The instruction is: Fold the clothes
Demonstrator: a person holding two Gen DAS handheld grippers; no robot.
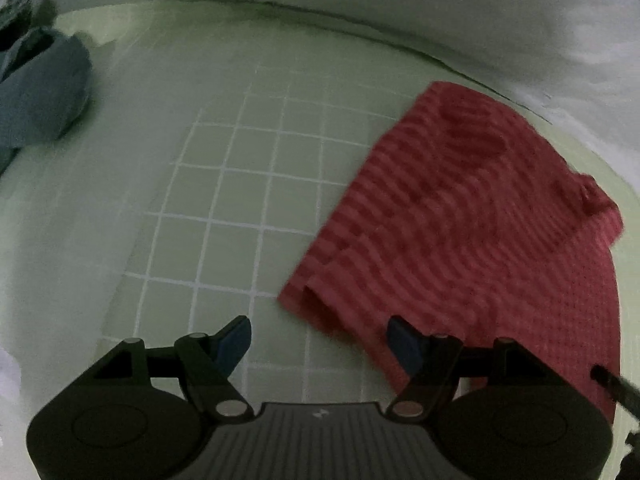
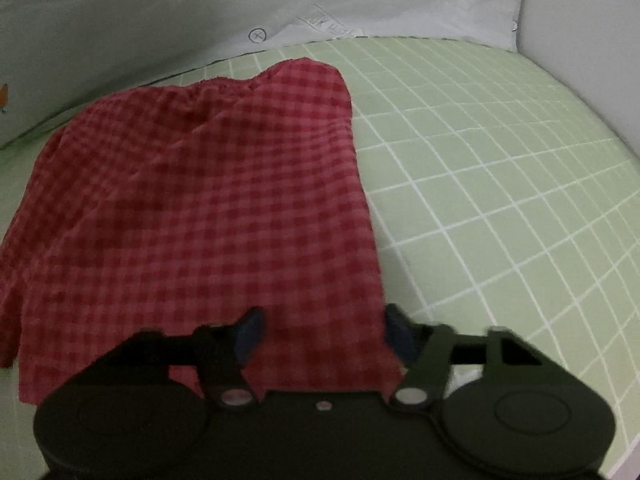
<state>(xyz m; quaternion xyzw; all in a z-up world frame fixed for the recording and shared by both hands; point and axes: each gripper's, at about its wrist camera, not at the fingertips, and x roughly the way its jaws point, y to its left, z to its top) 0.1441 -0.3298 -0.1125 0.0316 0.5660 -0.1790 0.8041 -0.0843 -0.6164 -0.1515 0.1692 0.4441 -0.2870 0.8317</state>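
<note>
A red checked garment (image 1: 460,220) lies spread flat on a green sheet with a white grid (image 1: 240,200). My left gripper (image 1: 320,340) hovers open over bare sheet at the garment's near left corner. Its right fingertip (image 1: 404,340) stands at the cloth's edge, and nothing is between the jaws. In the right wrist view the same garment (image 2: 200,200) fills the left half. My right gripper (image 2: 324,332) sits over its near right corner with the jaws apart. The cloth runs between and under the blue pads, which do not pinch it.
A crumpled blue-grey garment (image 1: 40,92) lies at the far left of the sheet. White printed bedding (image 2: 200,8) lines the far edge. A pale upright panel (image 2: 580,40) bounds the right side. Bare sheet (image 2: 500,200) stretches to the right of the garment.
</note>
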